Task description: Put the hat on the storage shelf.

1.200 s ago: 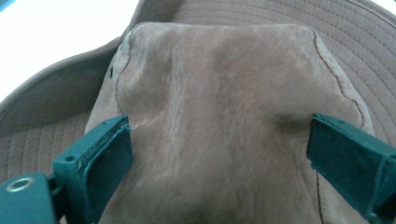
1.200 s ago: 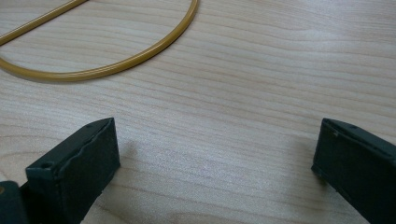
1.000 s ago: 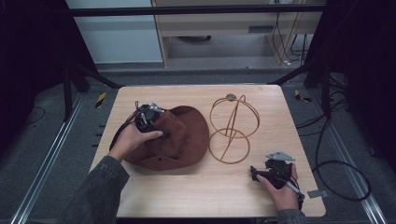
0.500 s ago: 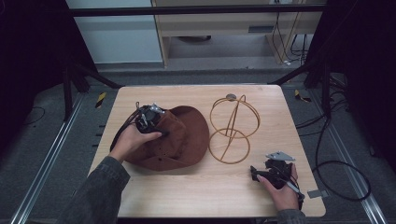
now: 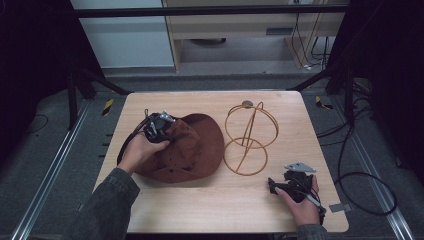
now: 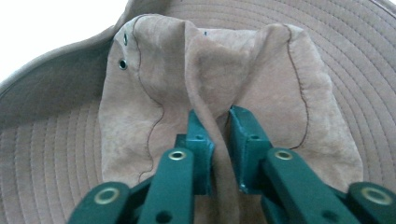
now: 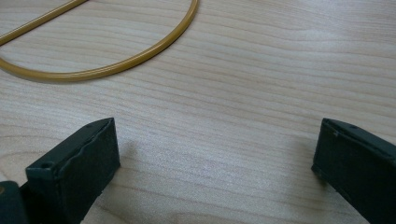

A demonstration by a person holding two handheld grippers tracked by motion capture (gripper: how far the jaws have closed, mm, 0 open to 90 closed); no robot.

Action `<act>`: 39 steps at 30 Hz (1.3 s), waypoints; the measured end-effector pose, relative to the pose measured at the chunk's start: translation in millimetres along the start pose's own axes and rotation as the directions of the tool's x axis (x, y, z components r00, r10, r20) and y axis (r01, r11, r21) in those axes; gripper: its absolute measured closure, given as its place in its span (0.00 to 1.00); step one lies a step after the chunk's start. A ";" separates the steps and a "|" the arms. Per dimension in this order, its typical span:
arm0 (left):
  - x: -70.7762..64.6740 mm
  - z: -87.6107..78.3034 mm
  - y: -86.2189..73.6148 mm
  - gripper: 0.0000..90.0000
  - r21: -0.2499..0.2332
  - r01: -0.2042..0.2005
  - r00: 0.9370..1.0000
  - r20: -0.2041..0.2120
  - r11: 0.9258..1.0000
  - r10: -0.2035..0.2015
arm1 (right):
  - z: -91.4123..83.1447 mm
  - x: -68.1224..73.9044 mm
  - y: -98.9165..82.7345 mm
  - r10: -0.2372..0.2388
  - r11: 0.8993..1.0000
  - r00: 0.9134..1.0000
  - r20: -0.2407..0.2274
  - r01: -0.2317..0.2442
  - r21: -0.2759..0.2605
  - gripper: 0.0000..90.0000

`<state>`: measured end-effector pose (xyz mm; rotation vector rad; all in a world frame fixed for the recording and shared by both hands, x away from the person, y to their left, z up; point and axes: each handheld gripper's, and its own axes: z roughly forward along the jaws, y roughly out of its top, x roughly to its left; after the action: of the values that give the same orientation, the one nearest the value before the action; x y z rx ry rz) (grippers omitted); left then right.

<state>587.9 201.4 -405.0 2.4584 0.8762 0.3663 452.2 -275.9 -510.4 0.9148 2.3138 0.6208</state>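
Note:
A brown suede brimmed hat [image 5: 197, 150] lies on the left half of the wooden table [image 5: 225, 205]. My left gripper [image 5: 159, 125] rests on its crown near the far left edge. In the left gripper view the jaws have just been closing, and my left gripper [image 6: 219, 119] now pinches an upright fold of the hat's crown [image 6: 261, 60] between its pads. A gold wire hat stand [image 5: 250, 135] is upright to the right of the hat. My right gripper [image 5: 278, 186] lies on the table near the front right, open, with bare wood between its pads [image 7: 79, 163].
The wire stand's base ring [image 7: 116, 67] lies just ahead of my right gripper. The table's front edge is close to both forearms. Cables trail on the floor to the right of the table.

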 end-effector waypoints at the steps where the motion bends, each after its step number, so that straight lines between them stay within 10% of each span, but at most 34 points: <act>1: 0.1 -0.2 -0.4 0.89 -0.003 0.003 1.000 0.003 1.000 -0.003 | 0.0 0.0 0.0 0.000 1.000 1.000 0.000 0.000 0.000 0.01; 39: 2.2 -41.0 -14.2 0.98 -0.065 0.000 1.000 -0.009 0.998 0.000 | 0.0 0.0 0.0 0.001 1.000 1.000 0.000 -0.001 0.000 0.01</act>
<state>565.6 227.3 -378.1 2.3988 0.8544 0.4003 452.2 -275.9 -510.4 0.9156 2.3133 0.6216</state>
